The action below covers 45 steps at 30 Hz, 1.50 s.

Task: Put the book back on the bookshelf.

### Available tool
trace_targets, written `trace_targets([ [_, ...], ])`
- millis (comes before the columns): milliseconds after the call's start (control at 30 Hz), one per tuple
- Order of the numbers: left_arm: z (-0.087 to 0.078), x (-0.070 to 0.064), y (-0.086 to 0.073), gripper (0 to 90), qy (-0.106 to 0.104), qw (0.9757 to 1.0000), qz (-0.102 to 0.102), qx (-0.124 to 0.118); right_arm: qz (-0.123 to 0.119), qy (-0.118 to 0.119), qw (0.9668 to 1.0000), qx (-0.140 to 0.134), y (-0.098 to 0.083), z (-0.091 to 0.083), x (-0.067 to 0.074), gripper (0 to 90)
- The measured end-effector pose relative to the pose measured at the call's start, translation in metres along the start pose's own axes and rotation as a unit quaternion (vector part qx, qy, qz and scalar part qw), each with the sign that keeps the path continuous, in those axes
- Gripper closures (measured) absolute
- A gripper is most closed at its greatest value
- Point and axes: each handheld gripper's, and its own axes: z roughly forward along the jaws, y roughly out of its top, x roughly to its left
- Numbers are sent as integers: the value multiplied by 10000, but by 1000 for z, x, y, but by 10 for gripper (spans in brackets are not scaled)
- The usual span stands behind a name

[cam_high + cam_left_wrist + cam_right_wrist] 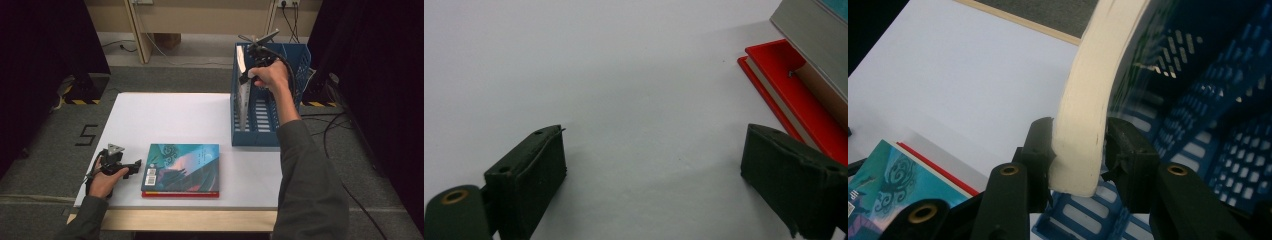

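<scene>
Right hand-held gripper point(1079, 150) clamping an upright book point(1088, 95) in the blue rack point(295, 65), left hand-held gripper point(654, 175) wide open, empty, on the desk point(175, 115) beside stacked books point(181, 169)

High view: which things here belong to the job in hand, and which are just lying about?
In the job:
- book clamped in the right claw
- blue file rack it stands in
- teal book on a red book
- open left claw beside them

Lying about:
- floor cables
- taped numeral

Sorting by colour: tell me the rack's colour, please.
Blue perforated plastic rack; clearest in the high view.
</scene>
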Motion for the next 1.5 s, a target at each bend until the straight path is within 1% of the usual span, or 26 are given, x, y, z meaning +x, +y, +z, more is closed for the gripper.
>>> trace_targets([
  [100,0,0,0,99,1,10000,1,0,-36,0,10000,23,4,3,6,642],
  [133,0,0,0,99,0,10000,0,0,-64,-56,9999,55,7,6,12,630],
  [200,0,0,0,99,-3,10000,-2,-2,-107,-104,9999,72,8,6,14,626],
  [267,0,0,0,99,-3,10000,-1,-1,-151,-167,9997,80,8,6,15,616],
  [367,0,0,0,99,-5,10000,-1,-1,-105,-129,9999,33,5,4,11,593],
  [400,0,0,0,99,-4,10000,-1,0,-55,-25,10000,-75,2,2,7,568],
  [433,0,0,0,99,-4,10000,-1,0,-55,-25,10000,-75,2,2,7,568],
  [467,0,0,0,99,-4,10000,-1,-1,-28,44,9998,-168,1,1,6,557],
  [533,0,0,0,99,-4,10000,0,-1,-38,92,9995,-297,-1,-3,3,503],
  [600,0,0,0,99,-4,10000,0,-1,59,201,9986,-488,-4,-12,0,448],
  [633,0,0,0,99,-4,10000,0,-1,59,201,9986,-488,-4,-12,0,448],
  [733,0,0,0,99,-2,10000,-2,7,111,273,9968,-746,-7,-25,-2,410],
  [800,0,0,0,99,-6,10000,-3,1,129,200,9951,-958,-11,-35,-4,420],
  [867,0,0,0,99,-3,10000,-1,-1,70,220,9945,-1019,-16,-42,-5,419],
  [933,0,0,0,99,-3,10000,-2,-1,43,146,9940,-1086,-24,-50,-7,406],
  [1100,0,0,0,98,-5,10000,-4,7,22,177,9927,-1196,-38,-55,-12,393],
  [1167,0,0,0,99,-4,10000,-3,7,3,127,9923,-1231,-46,-57,-14,381],
  [1200,0,0,0,99,-5,10000,-5,7,2,106,9918,-1274,-54,-59,-17,374],
  [1233,0,0,0,99,-5,10000,-5,7,2,106,9918,-1274,-54,-59,-17,374],
  [1267,0,0,0,99,-4,10000,-4,7,87,147,9900,-1403,-63,-61,-20,371],
  [1300,0,0,0,99,-4,10000,-4,7,87,147,9900,-1403,-63,-61,-20,371],
  [1367,0,0,0,98,-6,10000,-8,-13,86,191,9890,-1463,-73,-62,-21,360],
  [1400,0,0,0,99,-7,10000,-8,-13,73,265,9882,-1509,-84,-63,-21,348],
  [1433,0,0,0,99,-7,10000,-8,-13,73,265,9882,-1509,-84,-63,-21,348],
  [1467,0,0,0,99,-7,10000,-3,-16,56,353,9866,-1590,-95,-63,-22,342],
  [1500,0,0,0,99,-7,10000,-3,-16,56,353,9866,-1590,-95,-63,-22,342],
])
